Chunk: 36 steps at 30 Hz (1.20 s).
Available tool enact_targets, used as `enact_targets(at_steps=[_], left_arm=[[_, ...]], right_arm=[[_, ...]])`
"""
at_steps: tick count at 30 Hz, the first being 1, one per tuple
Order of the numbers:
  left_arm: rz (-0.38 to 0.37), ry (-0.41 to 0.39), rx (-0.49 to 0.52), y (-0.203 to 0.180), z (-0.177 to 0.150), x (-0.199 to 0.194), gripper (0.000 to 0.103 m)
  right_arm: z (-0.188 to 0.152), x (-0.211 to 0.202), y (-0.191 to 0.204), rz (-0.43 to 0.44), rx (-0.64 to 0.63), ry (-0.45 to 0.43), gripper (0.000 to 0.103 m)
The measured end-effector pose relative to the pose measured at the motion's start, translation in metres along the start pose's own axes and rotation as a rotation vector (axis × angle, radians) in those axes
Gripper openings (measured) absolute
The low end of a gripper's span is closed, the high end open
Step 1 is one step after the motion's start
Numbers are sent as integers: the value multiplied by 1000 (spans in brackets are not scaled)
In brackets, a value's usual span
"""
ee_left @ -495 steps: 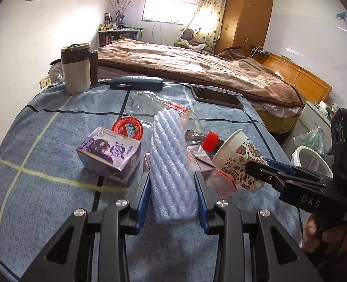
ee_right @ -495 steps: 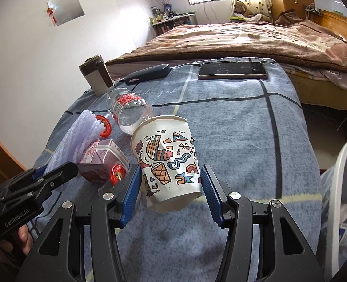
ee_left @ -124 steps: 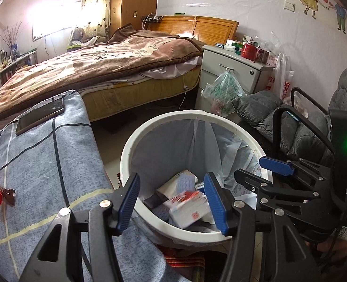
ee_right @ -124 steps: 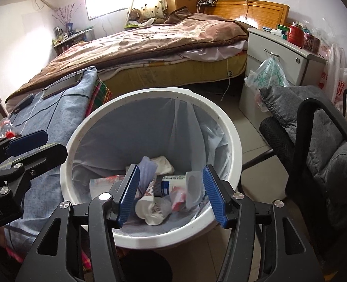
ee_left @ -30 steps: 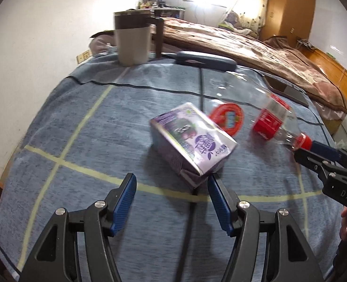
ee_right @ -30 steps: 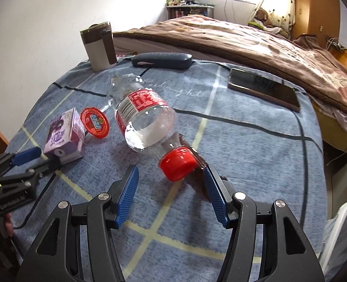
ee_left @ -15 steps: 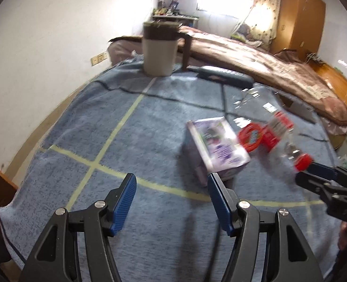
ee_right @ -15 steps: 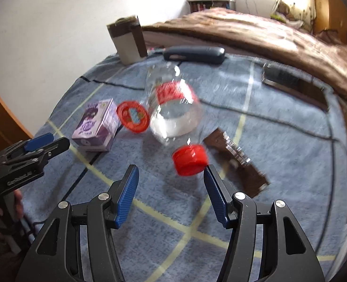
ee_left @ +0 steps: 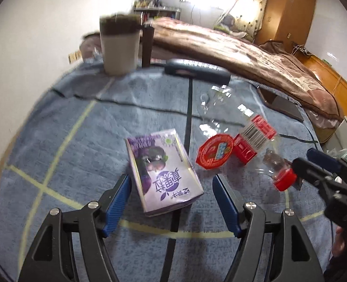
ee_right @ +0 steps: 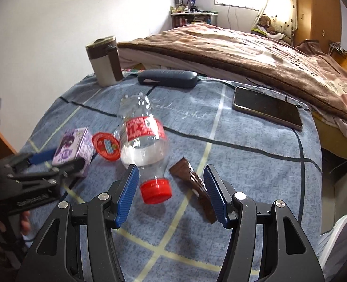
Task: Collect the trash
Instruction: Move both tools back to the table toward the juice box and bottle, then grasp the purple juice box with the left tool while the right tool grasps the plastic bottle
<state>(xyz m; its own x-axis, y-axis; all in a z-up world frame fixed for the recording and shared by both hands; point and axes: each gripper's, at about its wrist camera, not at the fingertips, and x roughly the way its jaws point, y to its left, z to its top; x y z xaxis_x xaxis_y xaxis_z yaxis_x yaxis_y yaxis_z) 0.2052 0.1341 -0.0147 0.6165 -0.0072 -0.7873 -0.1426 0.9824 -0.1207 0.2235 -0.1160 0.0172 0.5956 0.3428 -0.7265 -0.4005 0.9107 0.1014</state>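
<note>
A purple drink carton (ee_left: 164, 169) lies on the blue checked cloth (ee_left: 79, 141), its near end between the blue pads of my left gripper (ee_left: 172, 202). The jaws are opening and the pads stand clear of it. A red round lid (ee_left: 214, 151) lies just right of the carton. A clear plastic bottle (ee_right: 141, 138) with a red label and red cap (ee_right: 155, 191) lies on its side. My right gripper (ee_right: 171, 193) is open with the cap between its pads, untouched. A brown wrapper (ee_right: 194, 183) lies beside the right pad. The carton (ee_right: 75, 144) also shows in the right wrist view.
At the back of the cloth stand a beige and brown mug (ee_right: 105, 61), a dark glasses case (ee_right: 167, 77) and a phone (ee_right: 267, 107). A bed with a brown blanket (ee_right: 244, 47) lies beyond. The white bin rim (ee_right: 338, 242) shows at the lower right.
My left gripper has closed in on the purple carton, which now reaches between its pads, and its jaws stand wider. In the right wrist view the bottle cap has come between the pads.
</note>
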Motion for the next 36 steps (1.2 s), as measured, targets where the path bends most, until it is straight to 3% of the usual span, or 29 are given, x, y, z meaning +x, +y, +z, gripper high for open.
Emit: enact_targets(at_steps=[6, 11, 22, 36], left_arm=[[-23, 16, -61, 14, -6, 9, 72], [-30, 6, -83, 28, -8, 6, 59], [-7, -7, -56, 39, 2, 3, 60], [-4, -13, -63, 42, 6, 8, 61]], right_arm=[[12, 9, 9, 48, 1, -7, 62], [19, 24, 14, 85, 9, 6, 64], [27, 51, 29, 55, -90, 49, 64], [21, 59, 23, 73, -13, 91, 64]])
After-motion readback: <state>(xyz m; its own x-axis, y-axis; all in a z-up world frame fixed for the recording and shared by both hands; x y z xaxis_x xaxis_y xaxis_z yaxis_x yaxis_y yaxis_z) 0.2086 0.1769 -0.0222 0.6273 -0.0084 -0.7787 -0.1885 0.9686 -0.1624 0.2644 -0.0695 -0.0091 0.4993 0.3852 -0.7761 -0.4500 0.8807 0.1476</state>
